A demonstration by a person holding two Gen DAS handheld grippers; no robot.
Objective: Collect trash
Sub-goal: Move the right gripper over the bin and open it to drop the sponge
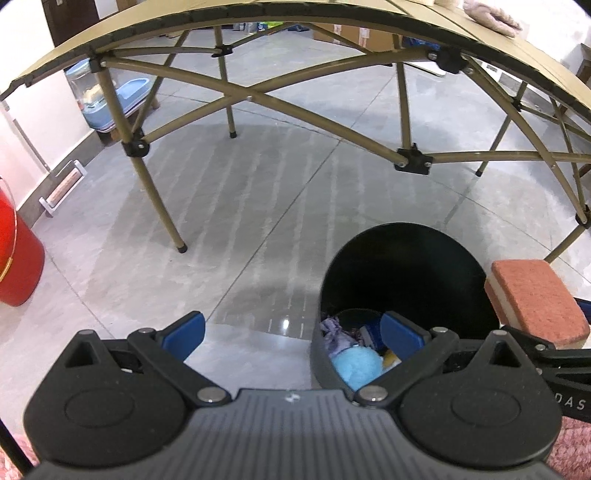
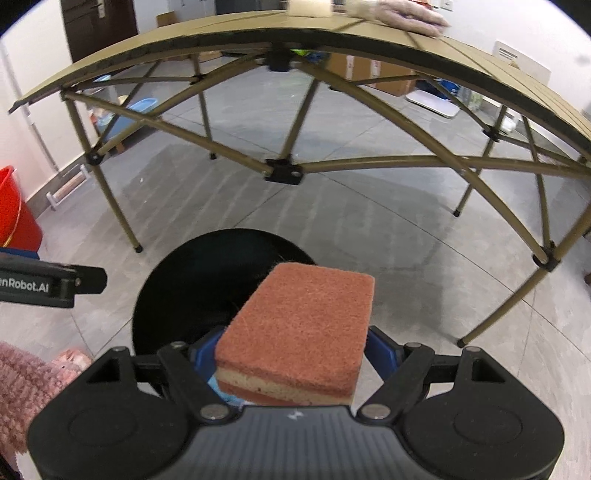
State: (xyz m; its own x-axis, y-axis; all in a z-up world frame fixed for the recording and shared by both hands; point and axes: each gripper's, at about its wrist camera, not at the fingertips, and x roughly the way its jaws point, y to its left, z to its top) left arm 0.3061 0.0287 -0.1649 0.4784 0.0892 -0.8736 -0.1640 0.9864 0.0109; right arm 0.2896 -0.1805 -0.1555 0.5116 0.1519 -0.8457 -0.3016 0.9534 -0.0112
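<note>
A black trash bin (image 1: 402, 273) stands on the grey floor, with a blue ball, crumpled purple paper and other scraps at its bottom. My left gripper (image 1: 293, 334) is open and empty, its right finger over the bin's near rim. My right gripper (image 2: 291, 354) is shut on a thick sponge (image 2: 303, 325) with rust-red scouring faces and a yellow core. It holds the sponge above the near side of the bin (image 2: 192, 288). In the left wrist view the sponge (image 1: 535, 299) shows at the bin's right edge.
A tan folding table (image 1: 258, 22) on crossed legs stands just beyond the bin, with a pinkish cloth (image 2: 402, 14) on top. A red bucket (image 1: 14, 258) sits at the far left by the wall. Boxes and a blue basin lie behind the table.
</note>
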